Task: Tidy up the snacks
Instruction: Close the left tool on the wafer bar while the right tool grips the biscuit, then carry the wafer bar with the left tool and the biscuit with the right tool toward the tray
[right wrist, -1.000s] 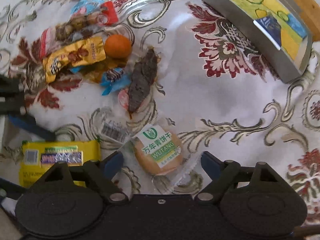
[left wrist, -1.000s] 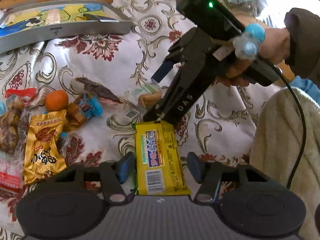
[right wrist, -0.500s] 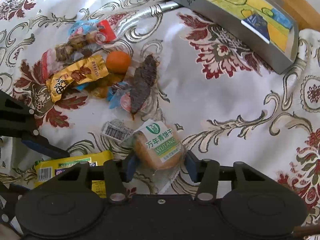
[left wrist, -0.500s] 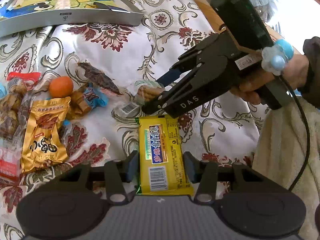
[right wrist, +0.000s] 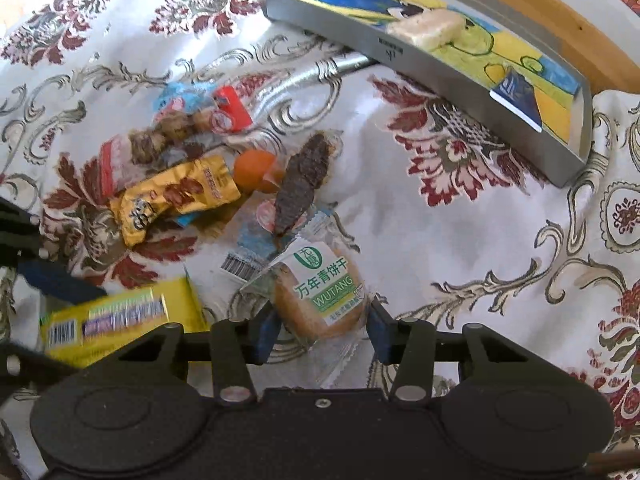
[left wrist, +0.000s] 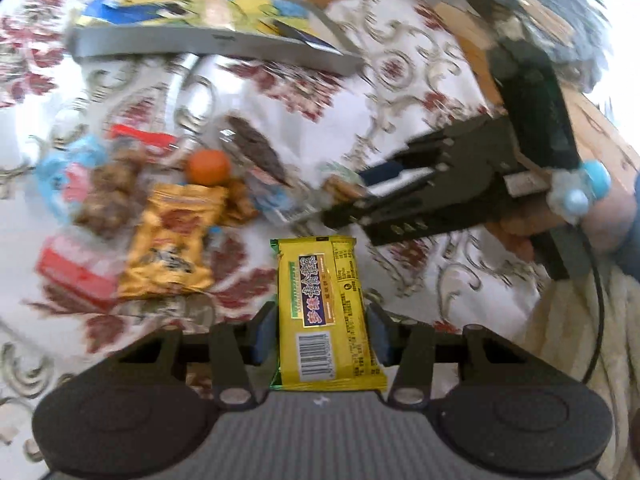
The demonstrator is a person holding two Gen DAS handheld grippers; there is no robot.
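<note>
Two hand-held grippers, one snack each

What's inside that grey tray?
In the grey tray lie a pale wrapped snack and a dark blue packet on a cartoon picture. The near wall hides part of its floor.

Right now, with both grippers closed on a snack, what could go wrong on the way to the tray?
The left gripper pinches the yellow bar only near its lower end, so the long free end could swing or slip out. The right gripper squeezes the round biscuit pack across the biscuit itself, which might crack. The two grippers work close together, so they could bump each other.
</note>
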